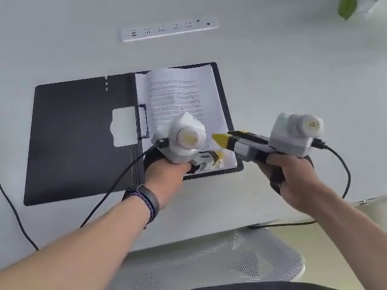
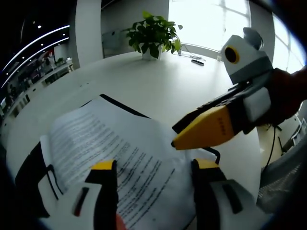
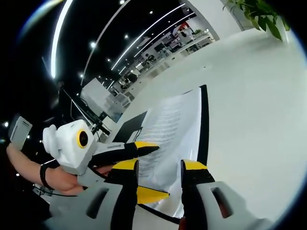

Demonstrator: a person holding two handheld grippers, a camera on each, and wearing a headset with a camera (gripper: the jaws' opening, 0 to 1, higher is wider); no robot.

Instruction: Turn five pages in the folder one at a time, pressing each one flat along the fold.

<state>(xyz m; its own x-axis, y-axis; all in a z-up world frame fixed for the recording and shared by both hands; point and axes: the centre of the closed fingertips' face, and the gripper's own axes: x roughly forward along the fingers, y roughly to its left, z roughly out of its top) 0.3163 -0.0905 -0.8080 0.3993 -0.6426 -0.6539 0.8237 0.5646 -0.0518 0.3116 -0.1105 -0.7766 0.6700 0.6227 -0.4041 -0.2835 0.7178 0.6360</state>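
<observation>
On the white table (image 1: 290, 66) the black folder (image 1: 72, 139) lies open, with its printed page (image 1: 178, 93) on the right half. The page's near corner is hidden behind the left gripper (image 1: 208, 160). That gripper and the right gripper (image 3: 160, 165) hover with jaws parted, gripping nothing; contact with the paper is unclear.

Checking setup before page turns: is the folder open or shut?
Open: the folder lies spread flat, printed pages showing on its right half.

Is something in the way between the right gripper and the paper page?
Yes. The left gripper pokes in from the side. One of its yellow jaws crosses between the right gripper's open jaws, in front of the page.
</observation>
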